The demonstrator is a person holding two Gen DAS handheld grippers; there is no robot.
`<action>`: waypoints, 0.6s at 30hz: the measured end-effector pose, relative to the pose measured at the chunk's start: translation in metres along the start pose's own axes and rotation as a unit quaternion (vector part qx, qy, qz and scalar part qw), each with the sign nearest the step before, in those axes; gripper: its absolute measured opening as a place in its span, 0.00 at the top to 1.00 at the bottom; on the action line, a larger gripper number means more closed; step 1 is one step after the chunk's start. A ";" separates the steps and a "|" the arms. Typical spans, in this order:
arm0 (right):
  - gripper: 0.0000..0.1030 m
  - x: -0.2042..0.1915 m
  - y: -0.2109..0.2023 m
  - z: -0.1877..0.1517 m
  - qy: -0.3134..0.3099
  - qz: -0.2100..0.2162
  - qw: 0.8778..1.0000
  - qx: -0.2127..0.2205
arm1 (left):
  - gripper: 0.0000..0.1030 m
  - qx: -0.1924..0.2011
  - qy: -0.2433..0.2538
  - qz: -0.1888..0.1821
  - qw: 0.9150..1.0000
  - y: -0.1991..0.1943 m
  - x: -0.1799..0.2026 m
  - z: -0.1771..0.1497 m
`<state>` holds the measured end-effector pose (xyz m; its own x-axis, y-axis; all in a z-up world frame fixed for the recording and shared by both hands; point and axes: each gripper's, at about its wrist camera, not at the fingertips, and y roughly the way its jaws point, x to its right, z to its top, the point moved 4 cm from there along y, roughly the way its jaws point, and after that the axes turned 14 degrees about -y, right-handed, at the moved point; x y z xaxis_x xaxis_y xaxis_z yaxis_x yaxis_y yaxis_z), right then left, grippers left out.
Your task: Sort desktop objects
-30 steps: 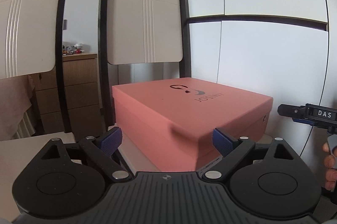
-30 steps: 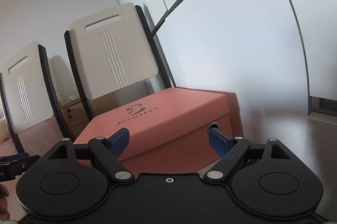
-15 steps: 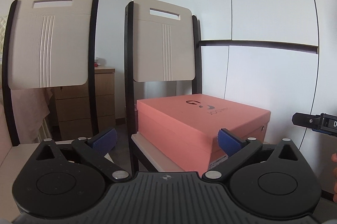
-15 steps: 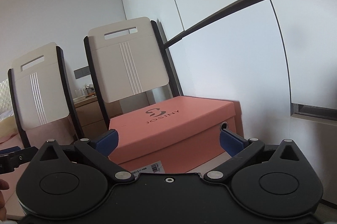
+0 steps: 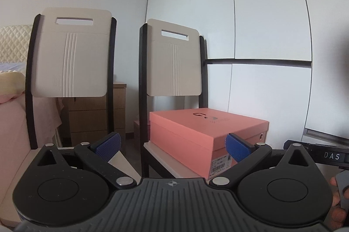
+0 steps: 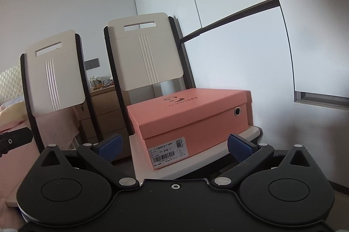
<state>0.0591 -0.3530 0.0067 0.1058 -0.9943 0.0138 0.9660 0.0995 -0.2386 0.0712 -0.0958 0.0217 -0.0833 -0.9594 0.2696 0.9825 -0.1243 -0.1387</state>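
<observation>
Oddly, no desktop showed: the lidded salmon-pink cardboard shoebox (image 6: 192, 114) sat on the cream chair seat (image 6: 218, 158), both left gripper (image 5: 172, 146) and right gripper (image 6: 174, 144) spread empty before it, progress unjudgeable.

Your box (image 6: 192, 114) is salmon pink with a dark logo on the lid and a white barcode label (image 6: 169, 153) on its end. Your chairs (image 5: 174, 62) have cream backs with ribbed vertical stripes and black frames. Your gripper pads (image 5: 236, 148) are blue on black bodies. The dresser (image 5: 93, 116) is brown wood.
</observation>
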 end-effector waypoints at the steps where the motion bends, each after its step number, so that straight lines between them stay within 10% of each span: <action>1: 0.01 -0.004 -0.002 -0.001 -0.003 0.000 1.000 0.002 | 0.00 0.001 0.001 0.003 1.000 -0.004 -0.002 -0.001; 18: 0.01 -0.030 -0.021 -0.011 -0.035 0.002 0.999 0.014 | 0.00 -0.020 -0.020 0.037 0.999 -0.018 -0.037 -0.021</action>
<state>0.0328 -0.3252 0.0008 0.1259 -0.9887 0.0812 0.9715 0.1062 -0.2121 0.0534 -0.0635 -0.0053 -0.0034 -0.9553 0.2957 0.9781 -0.0647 -0.1979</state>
